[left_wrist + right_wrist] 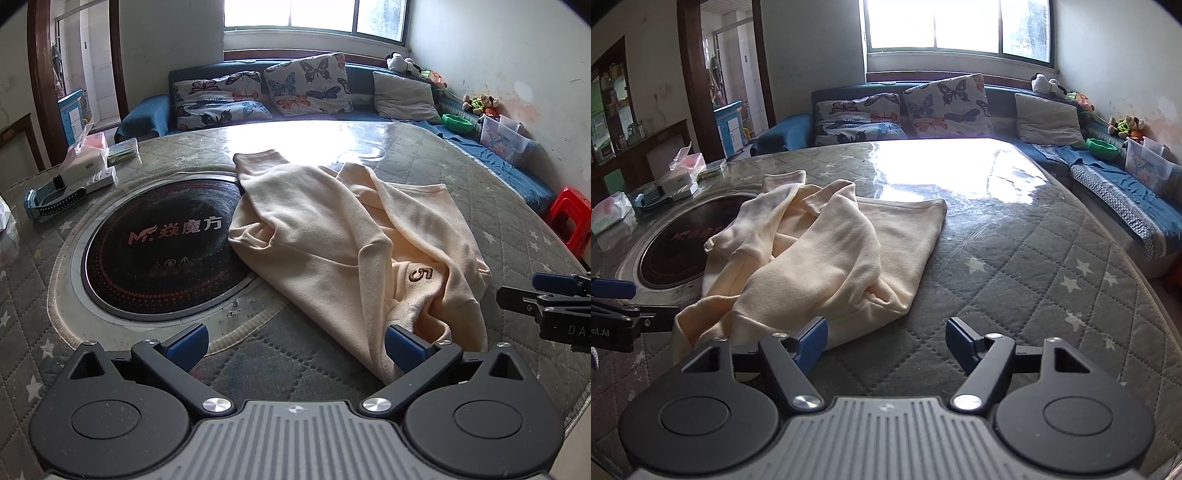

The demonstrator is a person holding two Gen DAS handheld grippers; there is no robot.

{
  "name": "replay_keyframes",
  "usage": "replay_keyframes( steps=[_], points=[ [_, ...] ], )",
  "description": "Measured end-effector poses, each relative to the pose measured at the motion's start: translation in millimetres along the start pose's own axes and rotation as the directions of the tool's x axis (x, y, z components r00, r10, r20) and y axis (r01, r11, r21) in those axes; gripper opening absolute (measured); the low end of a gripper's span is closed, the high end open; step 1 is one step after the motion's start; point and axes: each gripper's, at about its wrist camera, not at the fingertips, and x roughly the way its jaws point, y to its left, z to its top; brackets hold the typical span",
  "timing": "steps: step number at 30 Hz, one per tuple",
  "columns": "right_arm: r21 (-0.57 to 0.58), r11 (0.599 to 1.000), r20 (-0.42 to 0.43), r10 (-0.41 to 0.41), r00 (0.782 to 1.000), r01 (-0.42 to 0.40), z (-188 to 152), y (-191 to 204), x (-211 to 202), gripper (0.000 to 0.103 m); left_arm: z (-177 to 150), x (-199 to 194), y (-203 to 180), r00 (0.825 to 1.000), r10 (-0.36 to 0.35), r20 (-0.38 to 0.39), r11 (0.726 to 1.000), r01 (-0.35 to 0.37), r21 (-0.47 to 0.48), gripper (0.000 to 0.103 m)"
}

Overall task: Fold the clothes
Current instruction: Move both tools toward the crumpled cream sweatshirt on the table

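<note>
A cream sweatshirt (332, 236) with a brown embroidered "5" lies crumpled on the round quilted table (258, 354), partly over the black cooktop. It also shows in the right wrist view (820, 258). My left gripper (295, 347) is open and empty, its right finger just at the garment's near hem. My right gripper (886, 347) is open and empty, its left finger beside the garment's near edge. The right gripper also shows at the right edge of the left wrist view (550, 295), and the left gripper at the left edge of the right wrist view (617, 302).
A round black induction cooktop (162, 243) is set into the table. A power strip, tissue box (83, 158) and a turquoise watch sit at the table's left. A blue sofa with butterfly pillows (306, 85) runs behind. A red stool (570, 218) stands at right.
</note>
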Motion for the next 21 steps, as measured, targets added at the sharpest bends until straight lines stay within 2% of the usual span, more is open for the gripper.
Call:
replay_keyframes(
  steps=[21],
  points=[
    [-0.032, 0.999, 0.006, 0.030, 1.000, -0.030, 10, 7, 1, 0.064, 13, 3, -3, 1.000, -0.018, 0.001, 1.000, 0.018, 0.016, 0.103]
  ],
)
